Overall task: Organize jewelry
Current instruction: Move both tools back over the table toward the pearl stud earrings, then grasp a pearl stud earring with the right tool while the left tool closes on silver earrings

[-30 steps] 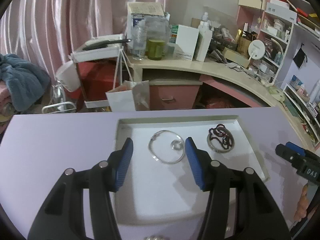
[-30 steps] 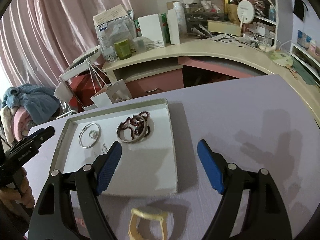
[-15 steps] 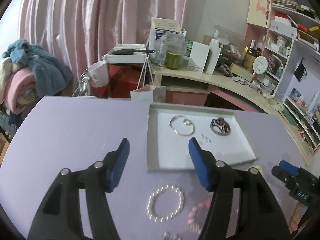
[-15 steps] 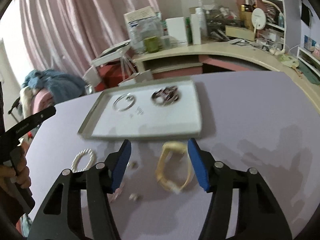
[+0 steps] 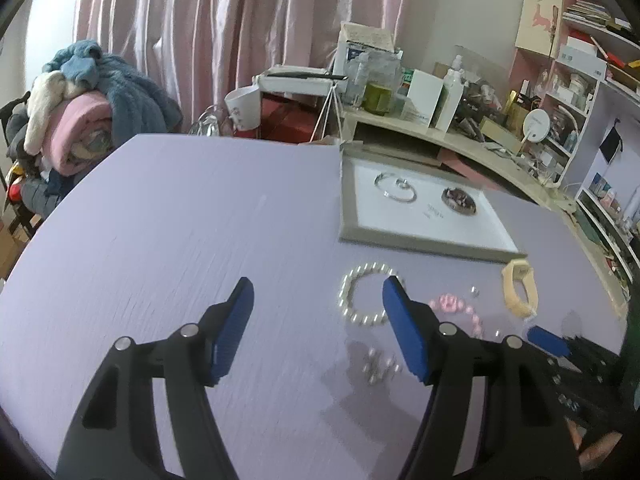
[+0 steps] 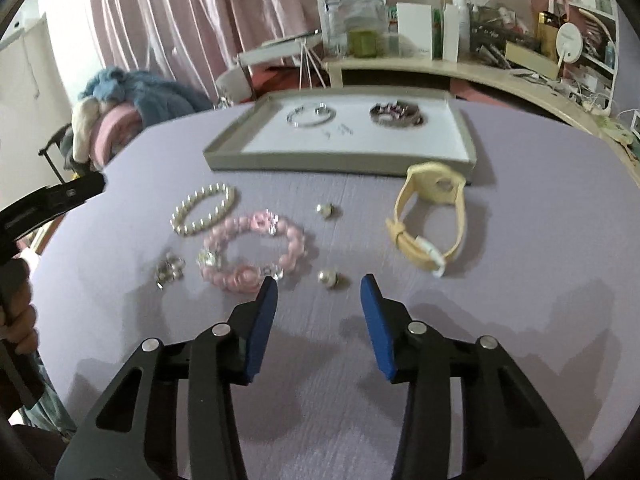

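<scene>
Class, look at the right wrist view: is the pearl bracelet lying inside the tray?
No, the pearl bracelet lies on the purple table, outside the tray.

Both views are evenly and softly lit, fairly bright, with daylight glowing through the pink curtain (image 5: pixel 224 40) at upper left. Blurred grey shadows of the fingers (image 6: pixel 256 328) fall on the tabletop (image 6: pixel 540 240) toward the lower right. Fisheye bending curves the edges, corners go black, and slight motion blur softens the tray (image 6: pixel 344 160) and beads.
</scene>
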`<state>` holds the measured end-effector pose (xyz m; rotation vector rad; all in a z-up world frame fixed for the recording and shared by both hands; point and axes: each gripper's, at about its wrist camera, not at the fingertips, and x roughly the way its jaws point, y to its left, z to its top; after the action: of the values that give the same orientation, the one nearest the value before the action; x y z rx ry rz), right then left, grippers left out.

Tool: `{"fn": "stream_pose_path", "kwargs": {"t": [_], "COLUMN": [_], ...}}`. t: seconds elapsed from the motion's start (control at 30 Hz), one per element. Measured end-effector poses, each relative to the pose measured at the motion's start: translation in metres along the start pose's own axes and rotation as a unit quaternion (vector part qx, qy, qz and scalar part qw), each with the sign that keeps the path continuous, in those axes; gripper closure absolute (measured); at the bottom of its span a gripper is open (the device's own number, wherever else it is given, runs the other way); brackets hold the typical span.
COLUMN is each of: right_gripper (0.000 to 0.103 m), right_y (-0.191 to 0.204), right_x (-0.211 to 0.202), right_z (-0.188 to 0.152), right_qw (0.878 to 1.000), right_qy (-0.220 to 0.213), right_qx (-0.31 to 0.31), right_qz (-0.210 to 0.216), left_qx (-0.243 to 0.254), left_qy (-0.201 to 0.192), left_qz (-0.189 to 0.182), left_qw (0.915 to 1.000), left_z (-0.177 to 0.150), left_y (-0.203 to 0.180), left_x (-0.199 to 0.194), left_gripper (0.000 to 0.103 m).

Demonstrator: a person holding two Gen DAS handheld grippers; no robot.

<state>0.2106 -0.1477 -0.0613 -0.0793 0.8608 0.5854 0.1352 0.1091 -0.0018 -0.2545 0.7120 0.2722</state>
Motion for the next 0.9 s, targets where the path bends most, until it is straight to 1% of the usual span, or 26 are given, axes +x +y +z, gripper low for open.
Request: {"fn": "stream_pose_path", "kwargs": {"t": [0.23, 0.3, 0.4, 0.53, 0.7, 0.77, 0.83, 0.9], "right_gripper": [0.069, 0.07, 0.073, 0.082, 0.082, 0.082, 0.082, 0.082], "right_y": [0.002, 0.003, 0.004, 0.006, 0.006, 0.002, -0.004, -0.01], "right_x": [0.024, 0.027, 0.029, 0.03, 0.028, 0.025, 0.021, 0.017], "right_z": [0.003, 0.003, 0.004, 0.004, 0.002, 0.0, -0.002, -0.002], "right_qw": [0.999, 0.999, 0.999, 0.998, 0.998, 0.998, 0.998, 0.998], "right_qy": [0.022, 0.024, 0.021, 0.02, 0.02, 0.021, 0.024, 0.023], "right_qx": [0.001, -0.003, -0.014, -0.025, -0.034, -0.024, -0.008, 0.002], "right_qz": [-0.023, -0.031, -0.04, -0.047, -0.056, -0.055, -0.053, -0.053], "left_qx": [-0.001, 0.002, 0.005, 0.005, 0.015, 0.022, 0.03, 0.044], "left_qy": [0.001, 0.0, 0.003, 0.01, 0.021, 0.03, 0.039, 0.05], "left_qz": [0.006, 0.006, 0.006, 0.004, -0.005, -0.016, -0.023, -0.033], "left_qw": [1.0, 1.0, 1.0, 0.9999, 0.9997, 0.9992, 0.9985, 0.9972], "left_z": [-0.014, -0.016, -0.019, -0.021, -0.025, -0.027, -0.029, -0.032], "left_y": [0.009, 0.008, 0.005, 0.002, -0.006, -0.011, -0.017, -0.027], "left_x": [-0.012, -0.014, -0.014, -0.01, -0.004, 0.001, 0.007, 0.014], "left_gripper": [0.036, 0.036, 0.036, 0.036, 0.036, 0.035, 0.031, 0.031]}}
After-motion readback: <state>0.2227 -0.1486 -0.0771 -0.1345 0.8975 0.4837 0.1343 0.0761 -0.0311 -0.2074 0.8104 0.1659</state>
